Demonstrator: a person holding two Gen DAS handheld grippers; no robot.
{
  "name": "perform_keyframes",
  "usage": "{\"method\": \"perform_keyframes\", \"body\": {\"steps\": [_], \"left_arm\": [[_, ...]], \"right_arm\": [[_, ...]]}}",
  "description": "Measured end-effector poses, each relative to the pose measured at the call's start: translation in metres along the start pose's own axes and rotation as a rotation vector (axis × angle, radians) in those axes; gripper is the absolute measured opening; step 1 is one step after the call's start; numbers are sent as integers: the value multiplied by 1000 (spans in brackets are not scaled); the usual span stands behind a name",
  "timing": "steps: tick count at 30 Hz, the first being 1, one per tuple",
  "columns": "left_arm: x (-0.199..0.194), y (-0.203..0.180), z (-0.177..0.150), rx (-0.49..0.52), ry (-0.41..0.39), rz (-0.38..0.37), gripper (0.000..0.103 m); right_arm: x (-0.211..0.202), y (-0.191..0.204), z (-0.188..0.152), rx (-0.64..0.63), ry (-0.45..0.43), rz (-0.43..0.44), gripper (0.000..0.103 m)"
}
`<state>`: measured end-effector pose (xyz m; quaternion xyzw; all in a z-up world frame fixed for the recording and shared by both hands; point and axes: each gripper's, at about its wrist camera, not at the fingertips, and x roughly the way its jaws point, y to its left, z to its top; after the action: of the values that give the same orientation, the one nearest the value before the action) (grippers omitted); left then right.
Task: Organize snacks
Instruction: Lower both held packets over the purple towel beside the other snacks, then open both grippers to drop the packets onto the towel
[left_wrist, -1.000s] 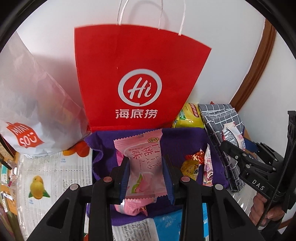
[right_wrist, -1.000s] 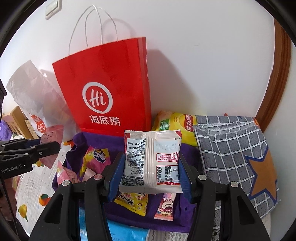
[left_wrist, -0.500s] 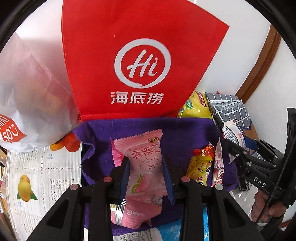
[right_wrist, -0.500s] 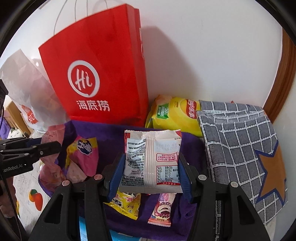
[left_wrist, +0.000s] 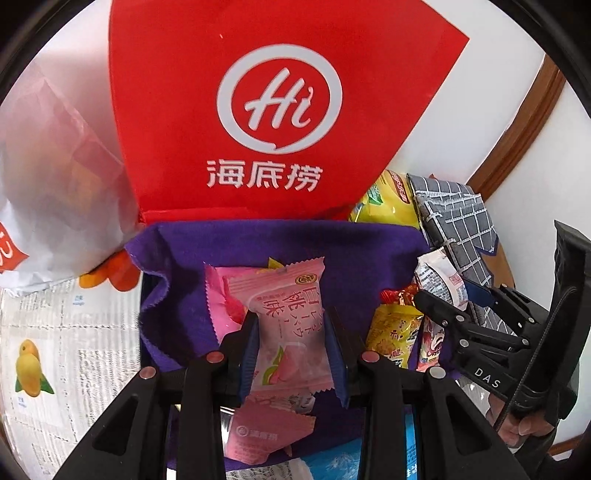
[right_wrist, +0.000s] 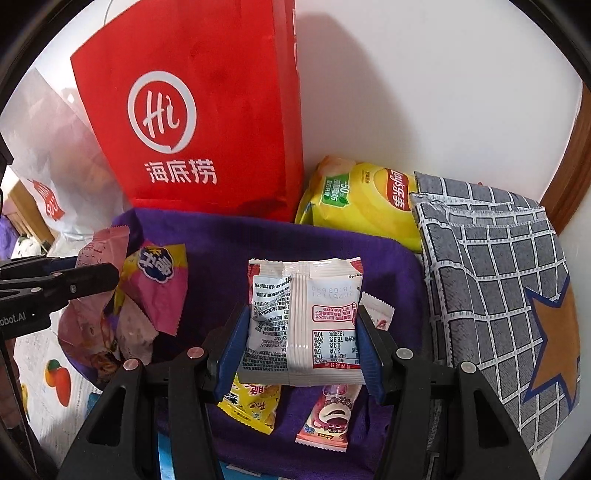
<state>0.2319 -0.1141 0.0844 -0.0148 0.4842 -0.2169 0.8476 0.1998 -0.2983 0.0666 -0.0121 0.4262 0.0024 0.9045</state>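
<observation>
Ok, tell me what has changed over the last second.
Both grippers have sunk toward the purple cloth; the red bag looms larger. Unchanged: left gripper clamps the pink packet, right gripper the white packet. Nothing taken or released.

Glossy plastic snack packets (right_wrist: 303, 325) lie on matt, fuzzy purple cloth (right_wrist: 229, 243).

- The left claw (left_wrist: 291, 350) is matte black plastic: two broad, hollowed finger arms with triangular cut-outs, each tipped with a blue ribbed pad.
- Round silver-pink screw heads sit on its finger arms.
- The right claw (right_wrist: 301, 345) has the same black build, blue pads and pale screws.
- Seen from the left wrist, its side carries white letters "DAS" and a thin black cable.
- The other's side reads what looks like "obot.AI", partly cut off.
</observation>
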Motion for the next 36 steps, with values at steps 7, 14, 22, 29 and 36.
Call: {"method": "perform_keyframes", "body": {"steps": [7,14,22,29,36], "left_arm": [[9,-2,-2,-6,16,-19,33],[10,-3,-2,-10,19,-23,33],[0,-9,2,10,-15,8,61],[-18,-18,2,32,-33,7,65],[-51,-27,0,46,-65,29,65]], "right_arm": [[-2,-1,0,1,-6,31,58],[-22,0,4,-2,-55,20,71],[-40,1,10,6,-83,-17,76],[-64,1,5,45,-90,-88,82],[-98,0,-14,61,-96,-153,85]]}}
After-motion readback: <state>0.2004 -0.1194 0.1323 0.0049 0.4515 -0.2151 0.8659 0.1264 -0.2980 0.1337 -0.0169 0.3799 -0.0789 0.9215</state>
